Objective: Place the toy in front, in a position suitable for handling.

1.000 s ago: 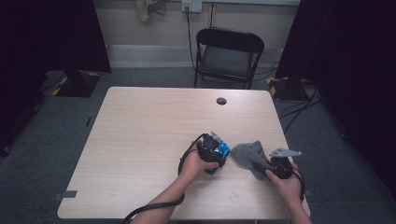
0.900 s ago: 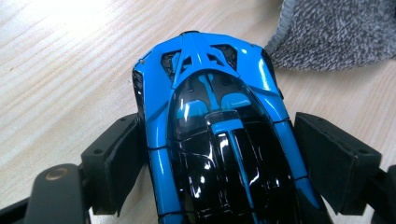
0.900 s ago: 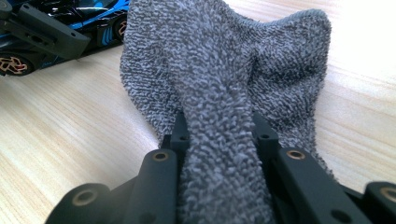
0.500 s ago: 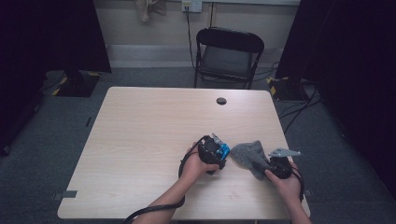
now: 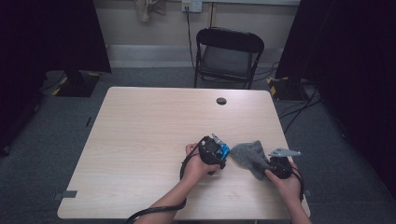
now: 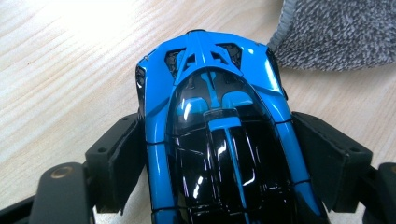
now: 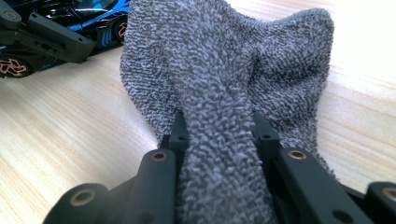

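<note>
We see left claw (image 6: pixel 219 186) clamped on blue toy car (image 6: pixel 215 130), low over counter (image 5: pixel 140 140). Right claw (image 7: pixel 219 135) pinching grey cloth (image 7: pixel 224 70), cloth edge seemingly just beside car.

A light wooden table (image 5: pixel 140 140) bears everything. Near its front right edge the left gripper (image 5: pixel 218 151) holds a blue and black toy car (image 5: pixel 223 150). Just right of the car lies a grey terry cloth (image 5: pixel 247 155), gripped by the right gripper (image 5: pixel 267 164). A black folding chair (image 5: pixel 229 53) stands behind the table.
</note>
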`<action>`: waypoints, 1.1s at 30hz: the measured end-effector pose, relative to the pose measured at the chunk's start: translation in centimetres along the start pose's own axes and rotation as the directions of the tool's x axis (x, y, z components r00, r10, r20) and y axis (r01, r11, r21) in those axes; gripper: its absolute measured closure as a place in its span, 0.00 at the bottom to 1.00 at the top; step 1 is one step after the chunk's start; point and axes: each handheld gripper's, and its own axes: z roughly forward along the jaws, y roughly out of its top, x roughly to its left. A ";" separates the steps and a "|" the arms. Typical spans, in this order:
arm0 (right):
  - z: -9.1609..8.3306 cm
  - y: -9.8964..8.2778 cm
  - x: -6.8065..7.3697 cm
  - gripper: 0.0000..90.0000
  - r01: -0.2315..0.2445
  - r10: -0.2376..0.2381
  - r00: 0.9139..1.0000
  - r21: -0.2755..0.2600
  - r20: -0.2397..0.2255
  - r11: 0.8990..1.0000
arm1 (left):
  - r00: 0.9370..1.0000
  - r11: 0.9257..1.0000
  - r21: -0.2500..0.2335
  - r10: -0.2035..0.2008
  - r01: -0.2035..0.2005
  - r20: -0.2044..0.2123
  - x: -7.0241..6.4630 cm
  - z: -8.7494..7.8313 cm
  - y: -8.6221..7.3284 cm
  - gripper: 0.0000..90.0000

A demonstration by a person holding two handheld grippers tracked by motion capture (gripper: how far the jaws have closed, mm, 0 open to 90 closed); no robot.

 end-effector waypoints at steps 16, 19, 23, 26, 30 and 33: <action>0.1 0.0 0.0 0.76 -0.005 0.005 1.000 0.000 -0.001 1.000 | 0.999 1.000 -0.011 -0.027 0.027 -0.022 -0.2 0.2 0.1 0.25; 0.1 0.0 0.0 0.76 -0.006 0.006 1.000 0.000 -0.001 1.000 | 0.999 0.999 0.001 -0.036 0.036 -0.031 -0.4 0.0 0.1 0.26; 0.1 0.0 0.1 0.76 -0.008 0.008 1.000 0.001 -0.001 1.000 | 0.999 0.999 0.015 -0.036 0.037 -0.028 -0.5 -0.1 0.2 0.28; 0.1 0.0 0.0 0.76 -0.009 0.009 1.000 0.000 -0.002 1.000 | 0.999 0.999 0.023 -0.039 0.040 -0.027 -0.5 -0.2 0.2 0.28; 0.1 0.0 0.0 0.76 -0.011 0.011 1.000 -0.001 -0.004 1.000 | 1.000 0.999 0.050 -0.007 0.009 -0.026 -0.5 -0.5 0.4 0.29; 0.1 0.0 0.0 0.76 -0.013 0.013 1.000 -0.001 -0.006 1.000 | 1.000 0.998 0.056 0.008 -0.007 -0.020 -0.5 -0.6 0.5 0.29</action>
